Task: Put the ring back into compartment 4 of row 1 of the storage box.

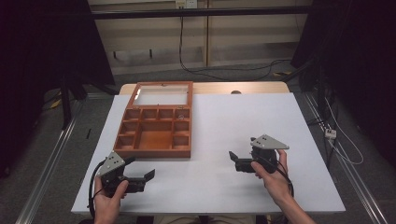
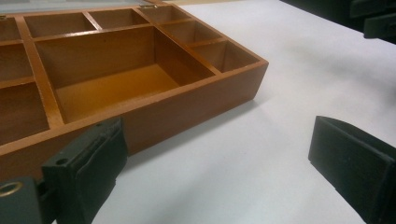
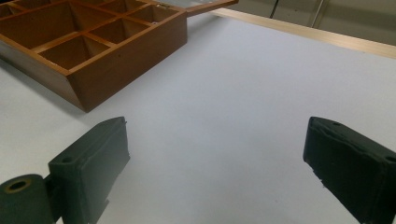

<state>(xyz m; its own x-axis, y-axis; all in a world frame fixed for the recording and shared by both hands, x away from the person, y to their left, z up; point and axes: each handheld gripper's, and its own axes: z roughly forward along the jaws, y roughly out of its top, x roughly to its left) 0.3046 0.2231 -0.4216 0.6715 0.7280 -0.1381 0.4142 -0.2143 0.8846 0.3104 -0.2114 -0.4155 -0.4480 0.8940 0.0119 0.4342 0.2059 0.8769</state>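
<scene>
Currently idle: both grippers wide open, holding nothing.
Wooden compartment box (image 1: 156, 127), lid raised, sits centre-left on the worktop (image 1: 233, 121); left gripper (image 1: 140, 173) nearest, right gripper (image 1: 233, 158) apart. Nothing visibly begun.

We hold two black grippers, left gripper (image 1: 140, 169) and right gripper (image 1: 237, 158). Each carries a grey three-cornered plate and a black cable. Our forearms are bare.

A white-topped table (image 1: 243, 116) with a pale wooden far edge (image 1: 205, 87) stands on a grey floor (image 1: 42, 140) in a dimly lit room. Black curtains (image 1: 42, 42) hang at both sides, framing a light panelled wall (image 1: 233, 32), where a black cable (image 1: 183, 51) drops from a socket (image 1: 186, 4) to the floor.
</scene>
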